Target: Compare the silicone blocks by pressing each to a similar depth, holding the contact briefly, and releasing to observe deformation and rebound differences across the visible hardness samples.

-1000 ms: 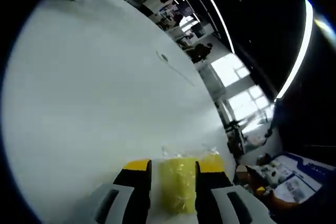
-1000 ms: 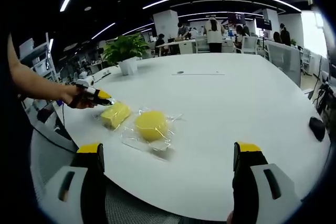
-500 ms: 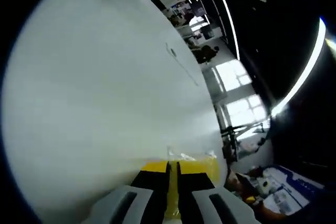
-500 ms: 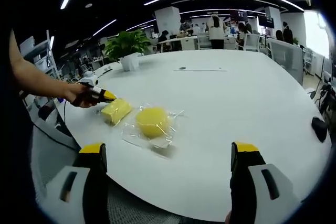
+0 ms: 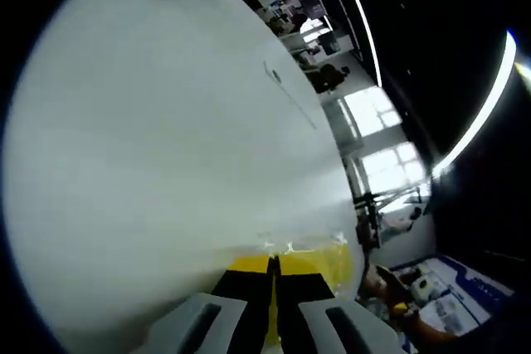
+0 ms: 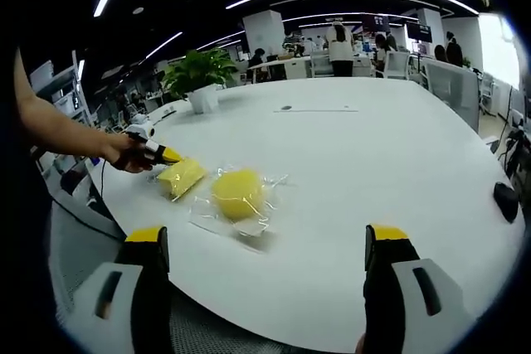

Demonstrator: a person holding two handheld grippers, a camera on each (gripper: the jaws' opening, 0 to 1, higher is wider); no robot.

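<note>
In the left gripper view my left gripper (image 5: 272,267) has its jaws squeezed almost together on a yellow rectangular silicone block (image 5: 333,259) in clear wrap; a thin yellow sliver shows between them. The right gripper view shows that left gripper (image 6: 163,154), held in a hand, pinching the near-left end of the same block (image 6: 186,176) on the white table (image 6: 357,155). Beside it lies a round yellow block (image 6: 238,194) in a clear plastic bag. My right gripper (image 6: 265,242) hovers open over the table's near edge, holding nothing, well short of both blocks.
A potted plant (image 6: 199,80) stands at the table's far left. A small dark object (image 6: 504,201) sits at the right edge. Desks, chairs and people fill the room beyond. A forearm (image 6: 58,134) reaches in from the left.
The left jaws have gone from standing apart around the rectangular block to almost touching, flattening it between them. The right gripper has stayed open and nearly still.
</note>
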